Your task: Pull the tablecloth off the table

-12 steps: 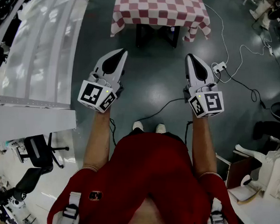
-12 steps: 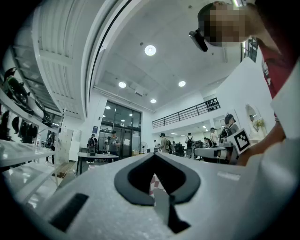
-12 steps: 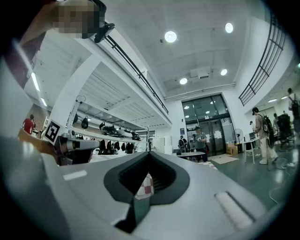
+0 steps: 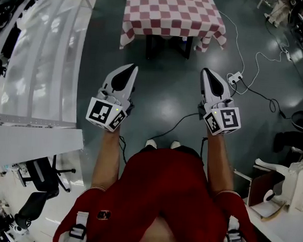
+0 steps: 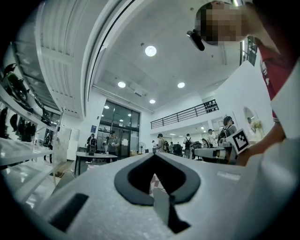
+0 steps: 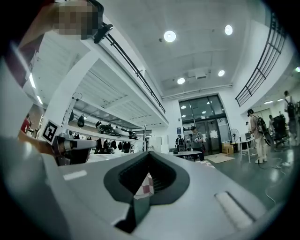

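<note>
The surface (image 4: 167,44) ahead carries the checked tablecloth (image 4: 173,13), well apart from your left gripper (image 4: 130,69) and right gripper (image 4: 206,73), both pressed together on nothing.

Counts: 1 tablecloth (image 4: 173,14) on 1 table (image 4: 169,45), ahead of both jaws. 2 grippers: left gripper (image 4: 133,67), right gripper (image 4: 204,70). 1 floor socket (image 4: 234,76), probably, just right of the right jaws.
</note>
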The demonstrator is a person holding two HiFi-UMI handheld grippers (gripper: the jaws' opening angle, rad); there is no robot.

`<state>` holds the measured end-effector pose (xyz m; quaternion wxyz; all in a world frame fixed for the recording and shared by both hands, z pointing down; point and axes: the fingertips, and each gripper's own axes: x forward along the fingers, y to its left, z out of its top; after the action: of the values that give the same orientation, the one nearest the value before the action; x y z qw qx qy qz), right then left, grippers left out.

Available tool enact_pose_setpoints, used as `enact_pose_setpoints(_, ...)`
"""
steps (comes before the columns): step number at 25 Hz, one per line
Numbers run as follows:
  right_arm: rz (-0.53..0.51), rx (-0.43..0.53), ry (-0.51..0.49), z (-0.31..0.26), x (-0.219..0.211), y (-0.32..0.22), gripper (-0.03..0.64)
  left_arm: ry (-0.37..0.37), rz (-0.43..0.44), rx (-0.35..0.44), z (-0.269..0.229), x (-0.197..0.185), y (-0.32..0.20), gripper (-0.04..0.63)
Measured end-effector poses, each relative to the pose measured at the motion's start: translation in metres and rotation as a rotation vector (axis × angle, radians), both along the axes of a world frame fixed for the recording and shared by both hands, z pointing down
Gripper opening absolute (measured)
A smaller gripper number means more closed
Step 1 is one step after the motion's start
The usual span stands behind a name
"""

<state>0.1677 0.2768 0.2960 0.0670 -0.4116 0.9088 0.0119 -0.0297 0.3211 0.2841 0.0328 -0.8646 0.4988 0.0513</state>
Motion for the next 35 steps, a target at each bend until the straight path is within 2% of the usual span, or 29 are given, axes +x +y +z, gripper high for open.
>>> enact_pose_setpoints(8,0.041,-0.005,0.024,0.006,-0.021,-0.003,0.012,0.02,0.001,-0.012,0.011,-0.038,-0.01,0.003)
enact_pose_setpoints(14,0.031,0.005,0.031,0.005,-0.031,-0.032,0.012,0.02,-0.019,-0.027,0.018,-0.055,-0.035,0.003)
enact_pose_setpoints(18,0.029,0.013,0.037,0.011,-0.049,-0.104,0.012,0.003,-0.031,-0.038,0.024,-0.076,-0.103,0.003)
enact_pose_setpoints(22,0.021,0.013,0.044,0.006,-0.089,-0.234,0.012,-0.002,-0.046,-0.063,0.019,-0.118,-0.232,0.003)
enact_pose_setpoints(24,0.012,0.017,0.056,0.008,-0.1,-0.281,0.012,-0.009,-0.059,-0.075,0.019,-0.129,-0.278,0.003)
enact_pose_setpoints(29,-0.065,0.059,0.098,0.024,-0.058,-0.282,0.012,-0.026,-0.133,-0.074,0.035,-0.082,-0.274,0.003)
enact_pose_setpoints(35,-0.125,0.054,0.052,0.022,-0.054,-0.387,0.012,-0.039,-0.213,-0.073,0.027,-0.083,-0.36,0.003)
